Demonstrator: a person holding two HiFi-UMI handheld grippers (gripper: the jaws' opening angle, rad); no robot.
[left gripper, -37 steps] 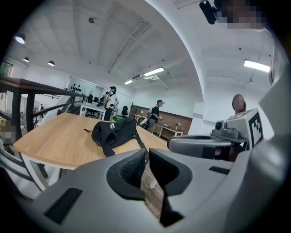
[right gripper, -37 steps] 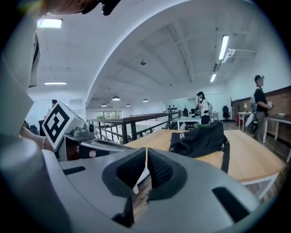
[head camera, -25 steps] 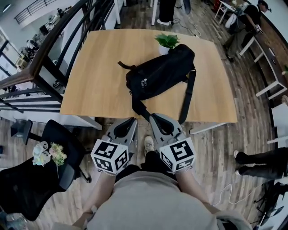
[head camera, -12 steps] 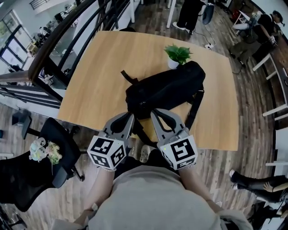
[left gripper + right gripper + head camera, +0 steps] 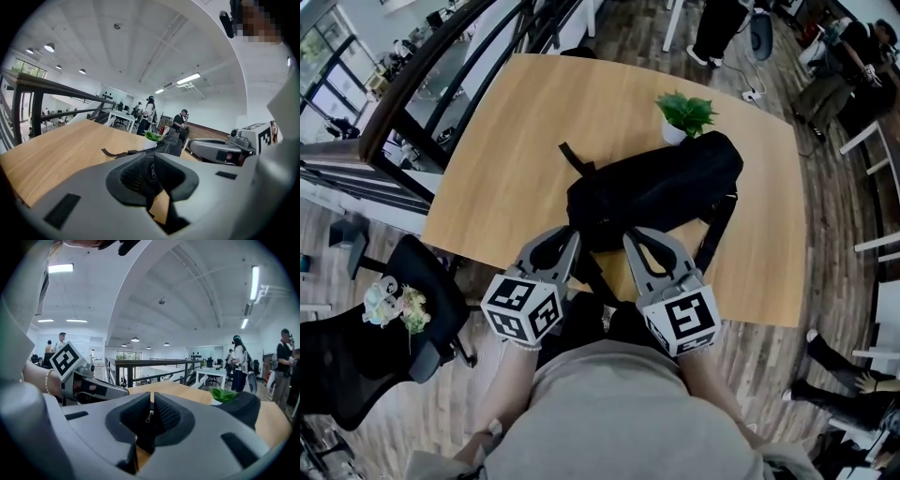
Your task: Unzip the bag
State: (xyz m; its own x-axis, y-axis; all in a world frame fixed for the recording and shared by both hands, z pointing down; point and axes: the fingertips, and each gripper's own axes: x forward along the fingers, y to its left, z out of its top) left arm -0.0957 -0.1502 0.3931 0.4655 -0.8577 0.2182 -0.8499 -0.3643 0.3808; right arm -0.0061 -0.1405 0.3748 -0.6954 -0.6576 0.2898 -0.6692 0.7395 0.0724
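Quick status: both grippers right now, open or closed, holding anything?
Left gripper: closed, holding nothing.
Right gripper: closed, holding nothing.

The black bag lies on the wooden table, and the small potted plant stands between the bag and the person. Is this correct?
No. The potted plant stands on the far side of the black bag, away from the person; the head view shows it.
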